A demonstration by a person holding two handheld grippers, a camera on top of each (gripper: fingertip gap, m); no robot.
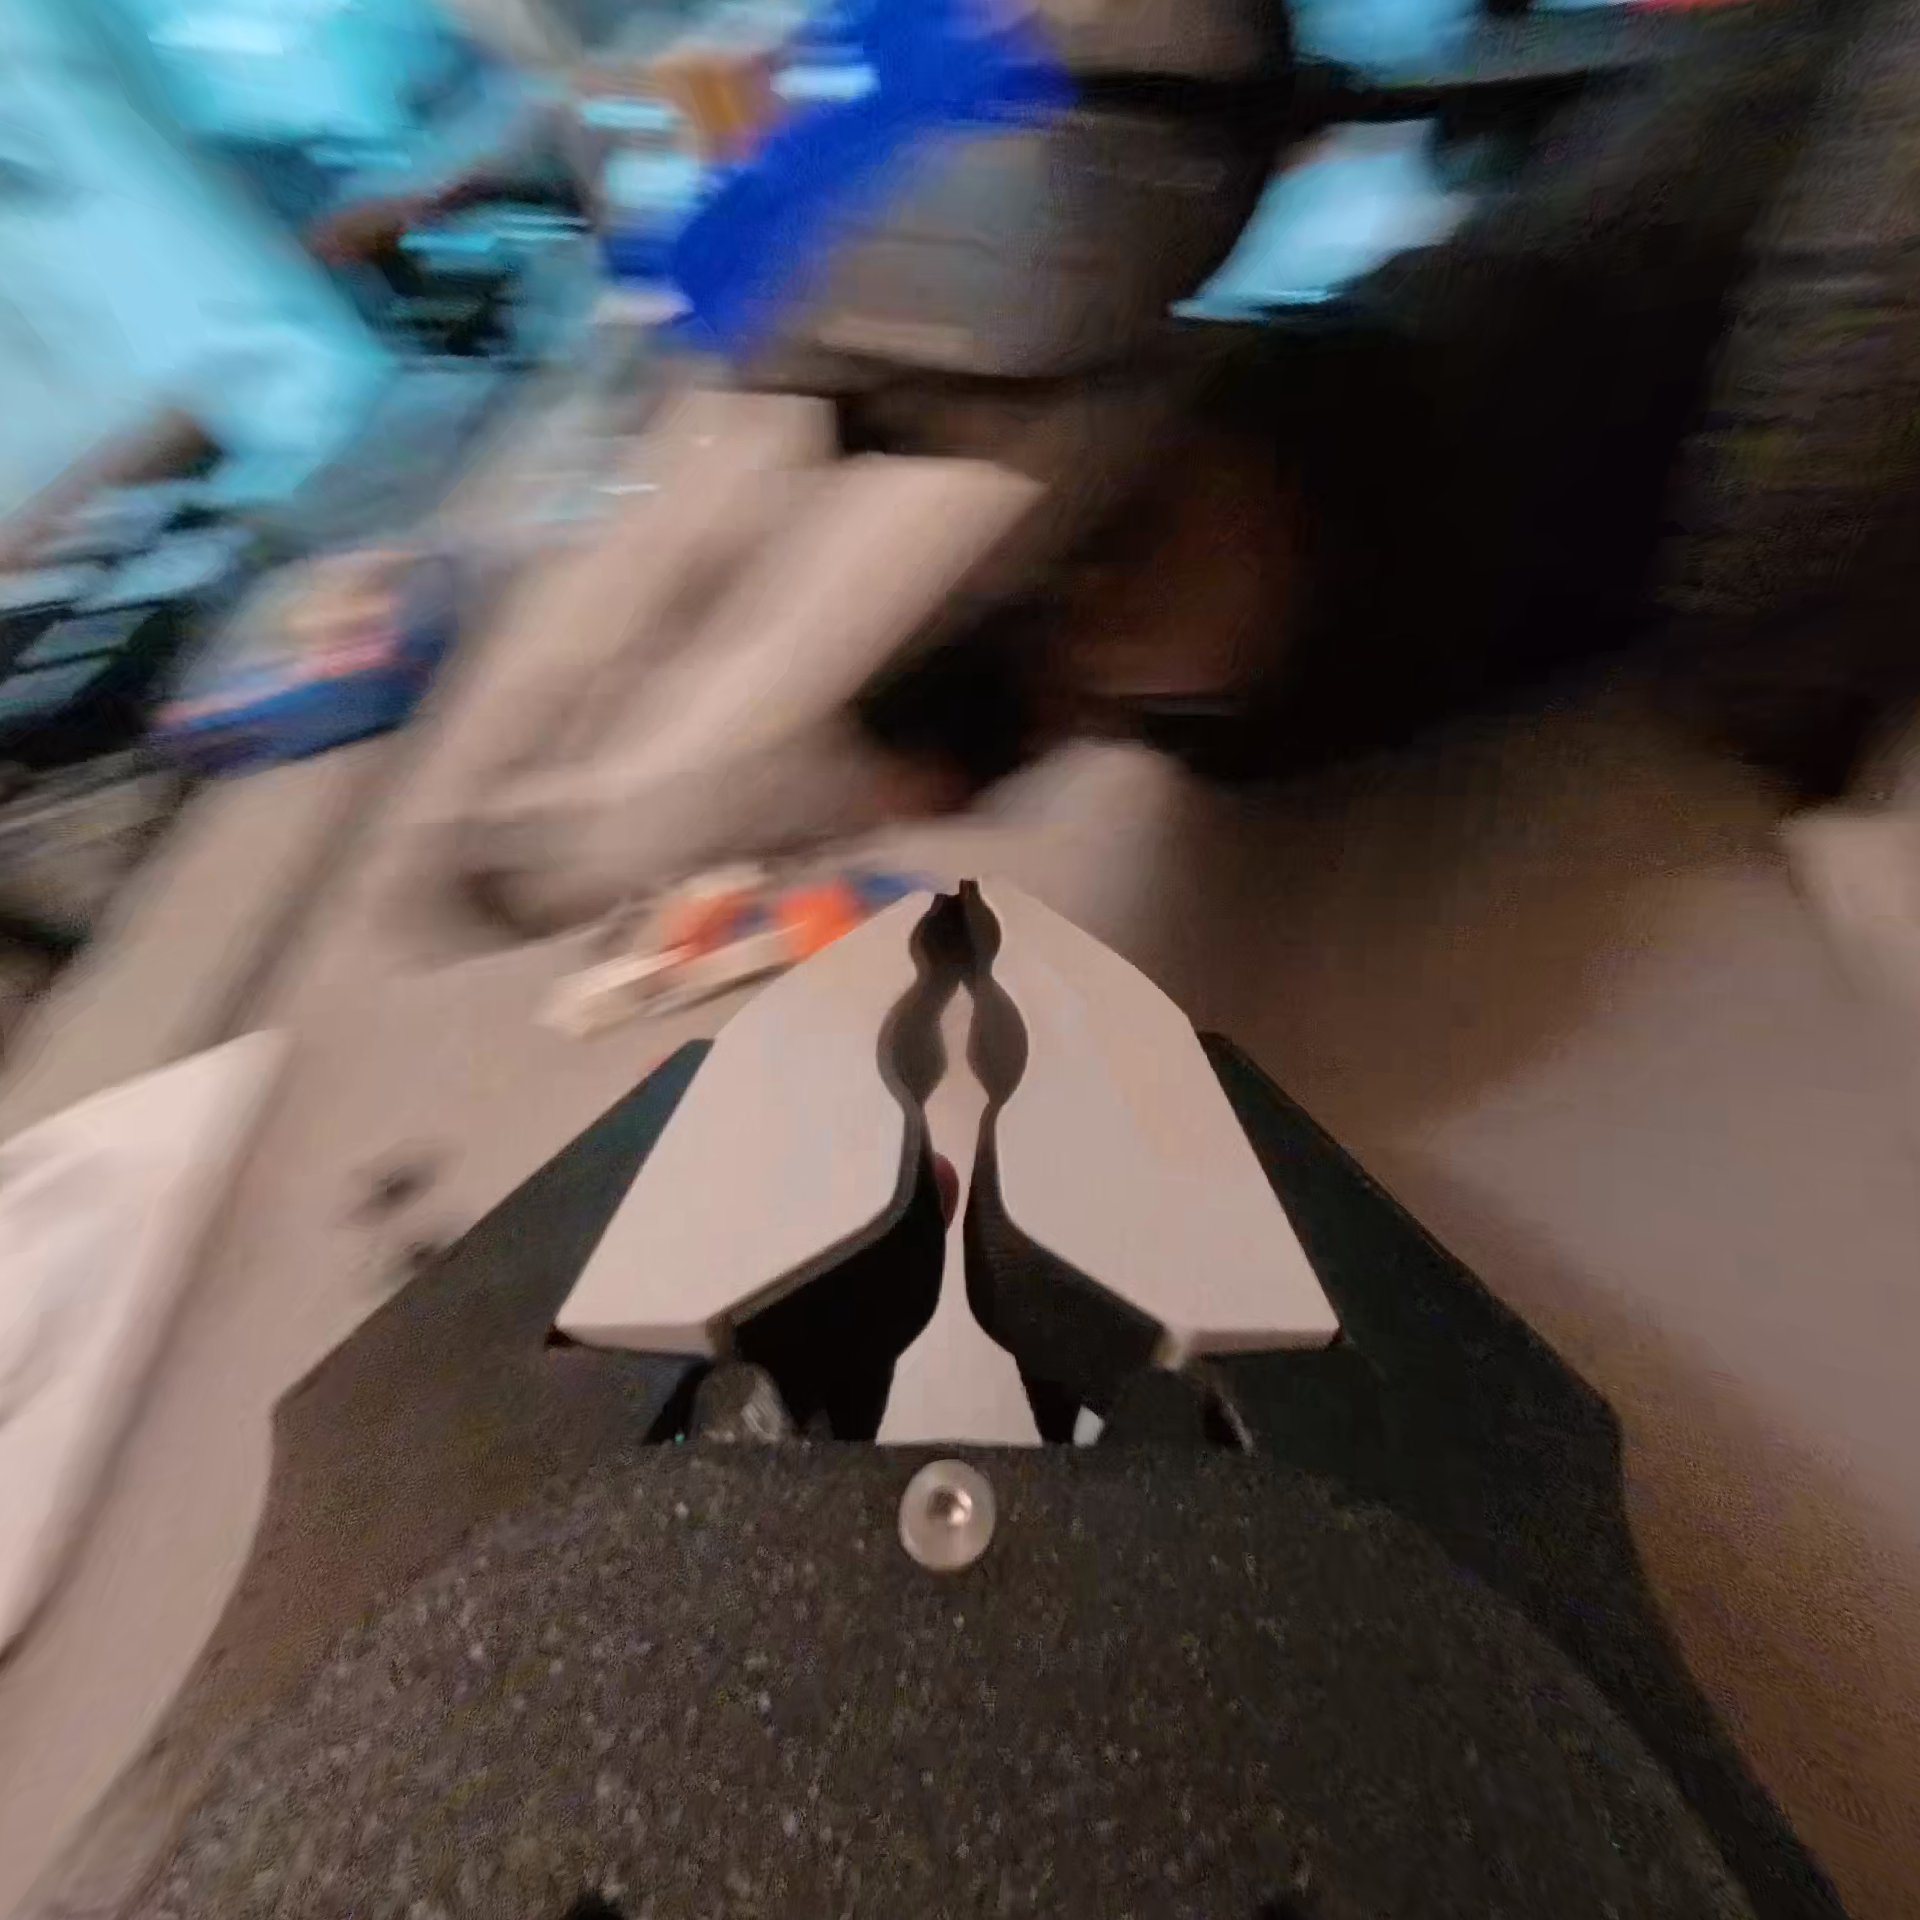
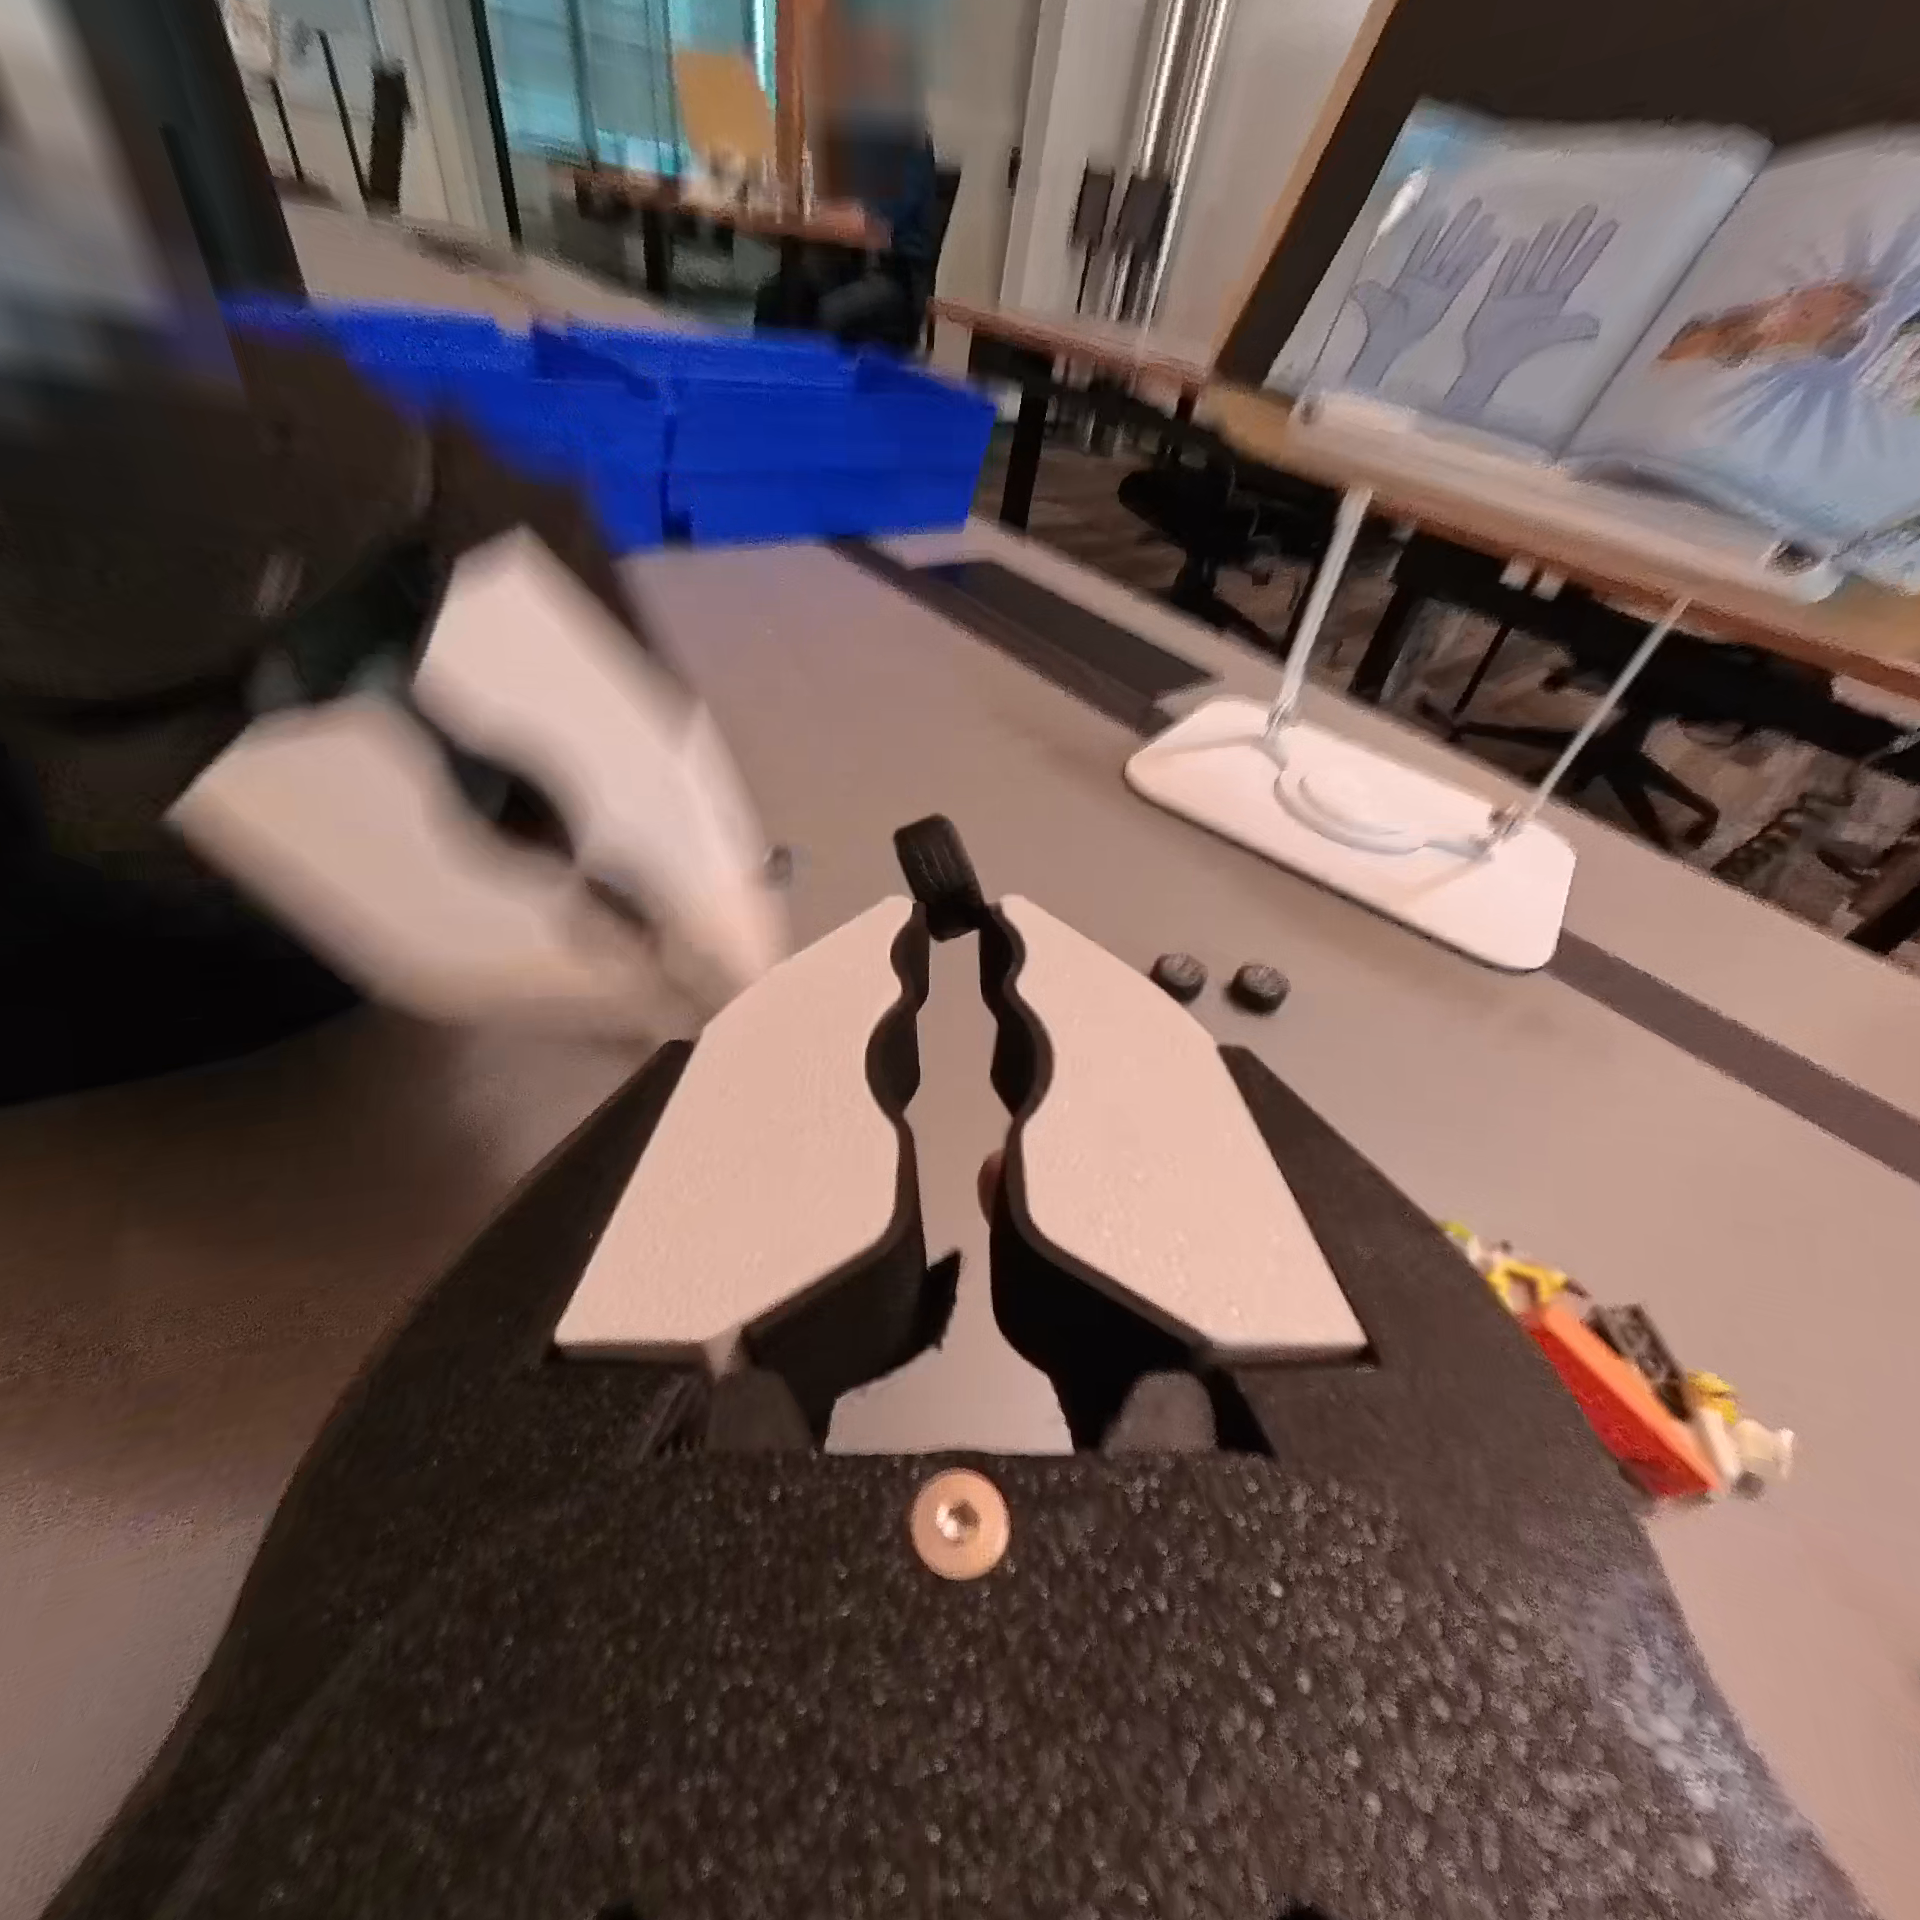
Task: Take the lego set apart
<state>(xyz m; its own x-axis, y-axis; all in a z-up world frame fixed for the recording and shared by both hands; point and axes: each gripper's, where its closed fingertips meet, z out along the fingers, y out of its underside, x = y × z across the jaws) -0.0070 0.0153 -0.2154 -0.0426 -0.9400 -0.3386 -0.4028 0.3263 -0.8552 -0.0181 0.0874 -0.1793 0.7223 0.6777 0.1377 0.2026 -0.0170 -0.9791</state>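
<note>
Grey table (image 2: 935,665): right gripper (image 2: 951,902) pinches black wheel (image 2: 938,878); blurred left gripper (image 1: 966,891) seemingly closed, empty.

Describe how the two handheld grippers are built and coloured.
Both match: the left gripper and right gripper each have a rough black body, one silver screw, and two pale grey fingers with wavy black inner edges.

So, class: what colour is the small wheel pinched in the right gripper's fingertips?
Black. The wheel shows best in the right wrist view, held by the right gripper.
</note>
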